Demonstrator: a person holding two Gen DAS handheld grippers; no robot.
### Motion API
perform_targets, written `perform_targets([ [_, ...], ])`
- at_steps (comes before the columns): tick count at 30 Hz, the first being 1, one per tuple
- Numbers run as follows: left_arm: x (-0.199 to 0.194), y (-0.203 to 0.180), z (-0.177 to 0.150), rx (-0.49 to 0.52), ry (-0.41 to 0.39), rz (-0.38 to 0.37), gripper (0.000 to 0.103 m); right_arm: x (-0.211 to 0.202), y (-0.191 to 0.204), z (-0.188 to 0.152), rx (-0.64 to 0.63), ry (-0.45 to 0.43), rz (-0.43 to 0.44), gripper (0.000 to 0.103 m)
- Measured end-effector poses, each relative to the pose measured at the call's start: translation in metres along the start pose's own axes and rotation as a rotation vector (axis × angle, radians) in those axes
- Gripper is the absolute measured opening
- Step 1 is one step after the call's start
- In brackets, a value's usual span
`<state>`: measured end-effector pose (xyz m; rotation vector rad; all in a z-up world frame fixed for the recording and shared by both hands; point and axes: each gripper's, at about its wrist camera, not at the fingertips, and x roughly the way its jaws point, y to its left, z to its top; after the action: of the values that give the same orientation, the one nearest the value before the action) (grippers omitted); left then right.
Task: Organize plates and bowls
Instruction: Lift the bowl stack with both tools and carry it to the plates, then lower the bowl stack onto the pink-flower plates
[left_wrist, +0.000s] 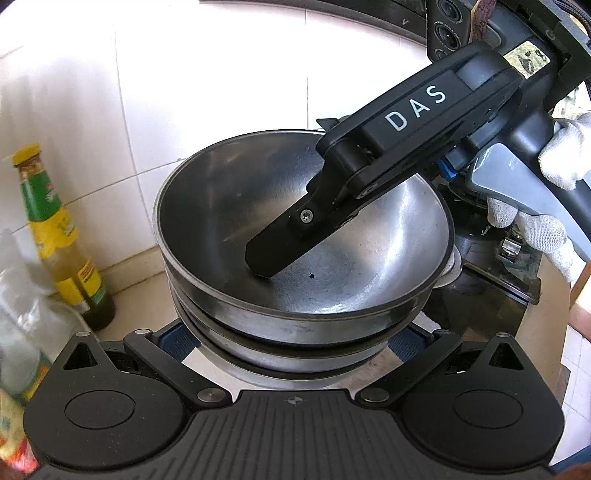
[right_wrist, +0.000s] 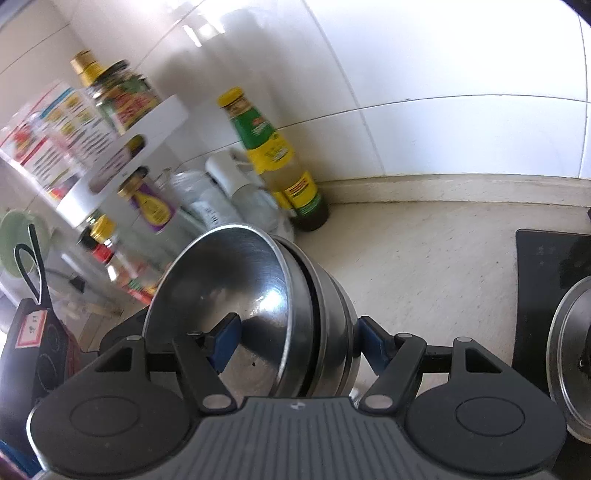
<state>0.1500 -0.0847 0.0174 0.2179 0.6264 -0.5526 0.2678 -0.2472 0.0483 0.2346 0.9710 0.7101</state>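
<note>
Bowls: a nested stack of steel bowls (left_wrist: 295, 236) fills the centre of the left view and sits low centre in the right view, seemingly lifted clear of the bench (right_wrist: 424, 258).
Right tool (right_wrist: 291, 343): clamped on the stack's rim, one pad inside the top bowl, the other against the outer wall.
Left tool (left_wrist: 295, 341): jaws spread wide either side of the stack's lower part; contact cannot be told.
Contents: the top bowl holds nothing but the right tool's finger (left_wrist: 273, 254) and a small dark speck.
Progress: the bowls appear gathered into one stack; setting it in its place likely remains. No plates are visible.
Surroundings: a sauce bottle (right_wrist: 273, 158) stands by the tiled wall, upper centre-left of the right view; a lid (right_wrist: 572, 354) lies at its right edge.
</note>
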Motion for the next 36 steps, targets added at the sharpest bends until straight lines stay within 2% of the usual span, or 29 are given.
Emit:
perform_targets([
  [5,-0.015,-0.024,-0.002,-0.034,0.013,0.032,0.103,-0.015,0.007,-0.017,-0.02,0.02,0.023,0.088],
  [17,-0.032,-0.066,-0.036,-0.099,0.051,0.064,0.103,-0.035,0.014,-0.068,-0.039,0.104,0.058,0.088],
  [26,-0.031,-0.074,-0.061,-0.148,0.109,0.061,0.103,-0.024,0.014,-0.104,-0.022,0.165,0.066,0.089],
  [36,-0.005,-0.068,-0.083,-0.161,0.17,0.056,0.103,-0.003,-0.002,-0.127,0.029,0.204,0.056,0.089],
])
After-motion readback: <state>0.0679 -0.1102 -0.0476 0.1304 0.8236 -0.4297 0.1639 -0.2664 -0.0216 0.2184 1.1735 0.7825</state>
